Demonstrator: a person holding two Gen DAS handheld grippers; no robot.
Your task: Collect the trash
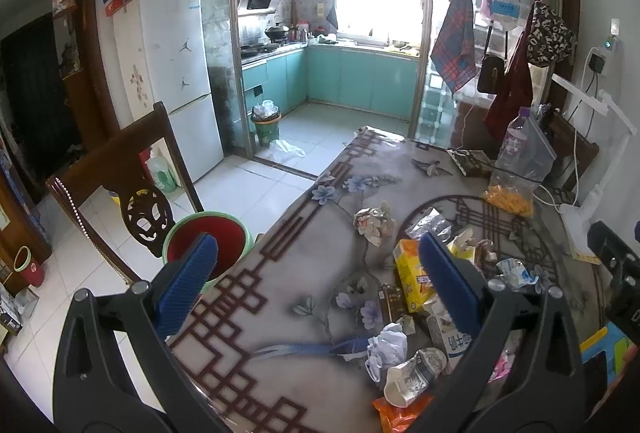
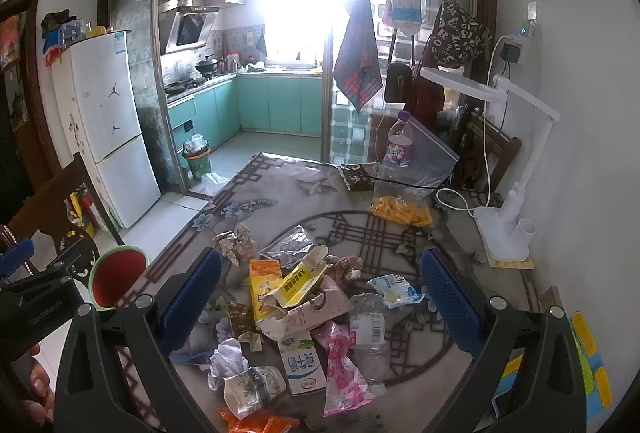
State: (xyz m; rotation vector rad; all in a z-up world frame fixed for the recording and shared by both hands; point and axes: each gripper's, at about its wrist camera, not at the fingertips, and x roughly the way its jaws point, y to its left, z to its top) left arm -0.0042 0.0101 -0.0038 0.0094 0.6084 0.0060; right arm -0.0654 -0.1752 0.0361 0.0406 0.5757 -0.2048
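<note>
Blue ribbed pads frame both of my views: the left claw (image 1: 316, 285) stands wide open with nothing between its pads, and the right claw (image 2: 320, 307) is spread just as wide and equally empty. Both hover above the desk (image 1: 280, 265), a patterned surface with flowers and dark-red fretwork under a glossy cover.

Nearest to me lies the trash heap. At the front edge I see an orange foil wrapper (image 2: 256, 423), then a crushed paper cup with a grey print (image 2: 250, 389) and a crumpled white tissue (image 2: 228, 357). Just beyond are a white milk carton with a green band (image 2: 303, 367), a pink printed plastic wrapper (image 2: 342, 373) and a flattened clear plastic bottle (image 2: 366, 333). Behind these, touching one another, sit a torn-open yellow and white carton (image 2: 300, 285), a yellow juice box (image 2: 262, 283) and a silver foil bag (image 2: 290, 243). A crumpled printed wrapper (image 1: 374, 223) lies a little apart, toward the left.

Beside the desk's left edge, lower down near a dark carved wooden chair (image 1: 140, 201), stands a green-rimmed red bin (image 1: 208, 245), which I take to be the target for the trash. Farther back on the desk rest a clear zip bag of orange snacks (image 2: 404, 211) and a white desk lamp (image 2: 508, 217).

I judge collecting has barely begun: nothing is held and the heap looks intact. My next move calls for lowering one claw onto a single loose piece, closing firmly, and carrying it left over the bin. The paper cup or tissue at the front looks easiest.
</note>
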